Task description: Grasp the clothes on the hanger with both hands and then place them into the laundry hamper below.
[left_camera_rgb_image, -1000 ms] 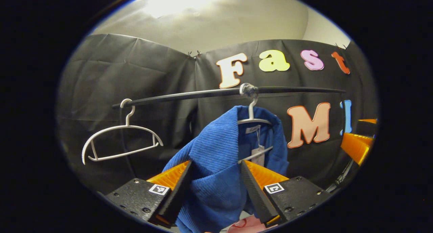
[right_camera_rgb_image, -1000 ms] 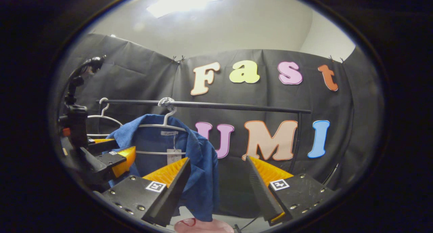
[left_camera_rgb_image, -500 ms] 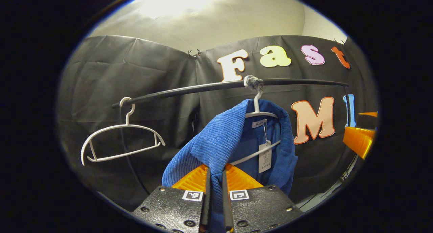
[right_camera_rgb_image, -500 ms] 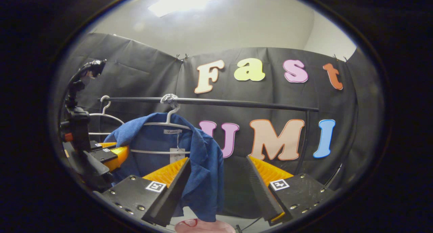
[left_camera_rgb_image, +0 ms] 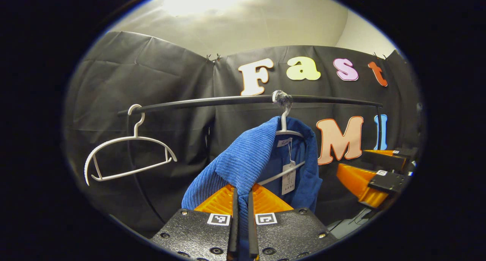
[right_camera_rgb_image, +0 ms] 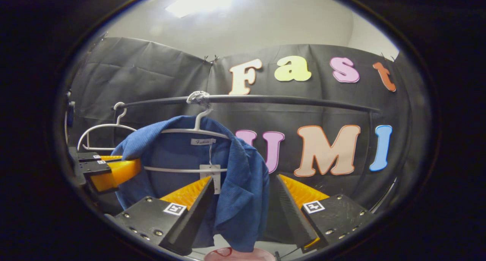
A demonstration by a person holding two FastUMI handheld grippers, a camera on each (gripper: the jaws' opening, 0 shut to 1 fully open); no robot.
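In the left gripper view, the left gripper [left_camera_rgb_image: 241,200] is clenched on a fold of the blue corduroy garment [left_camera_rgb_image: 243,162], both fingers pressing the cloth at its left shoulder. In the right gripper view, the right gripper [right_camera_rgb_image: 241,194] stands released, its fingers spread to either side of the garment's hanging right front, not pressing it. The garment is draped over a white hanger [right_camera_rgb_image: 197,130] hooked on the black rail [right_camera_rgb_image: 265,99]. A white neck label [right_camera_rgb_image: 202,141] carries cursive writing too small to read, and a paper tag [right_camera_rgb_image: 212,175] dangles below it on a string. An empty white hanger [left_camera_rgb_image: 127,154] hangs near the rail's left end. A pink rim [right_camera_rgb_image: 239,254] lies below the garment's hem.
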